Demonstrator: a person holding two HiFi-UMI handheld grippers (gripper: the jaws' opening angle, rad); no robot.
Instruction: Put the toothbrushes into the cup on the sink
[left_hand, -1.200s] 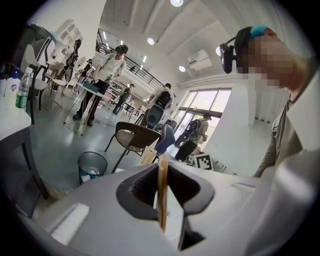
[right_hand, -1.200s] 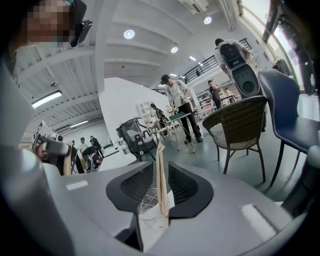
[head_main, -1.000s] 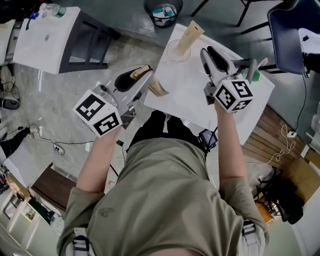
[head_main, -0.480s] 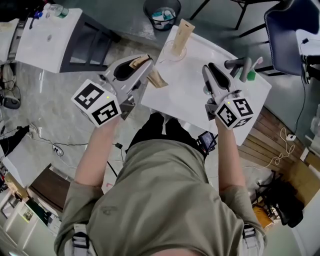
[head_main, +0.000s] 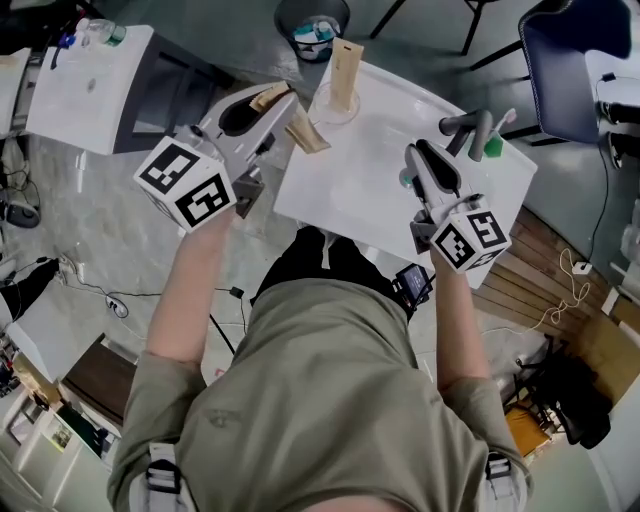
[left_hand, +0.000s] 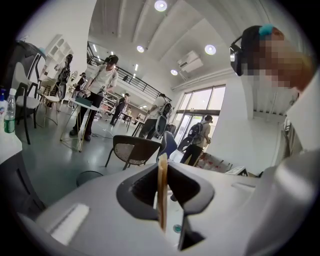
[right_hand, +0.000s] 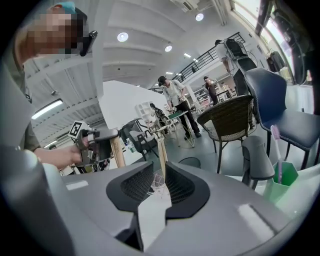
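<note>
A big open lab hall: worktables (head_main: 85, 85), chairs (left_hand: 134, 149), floor cables (head_main: 112, 296), people (left_hand: 100, 85) working

Left gripper (head_main: 283, 108) has a tan toothbrush (head_main: 307, 134) pinched at the edge of the white sink (head_main: 380, 205), just beside the clear cup (head_main: 335, 106) where a second toothbrush (head_main: 345, 68) stands upright. Right gripper (head_main: 412, 155) hovers near the faucet (head_main: 462, 124).

White sink (head_main: 400, 200), rectangular, shallow basin. Clear cup (head_main: 333, 106) upright at the far left corner, a tan boxed toothbrush (head_main: 345, 68) standing in it. Grey faucet (head_main: 468, 127) on the far right edge. Green cup (head_main: 491, 149) just beside the faucet, a pale brush (head_main: 505, 121) upright inside.
</note>
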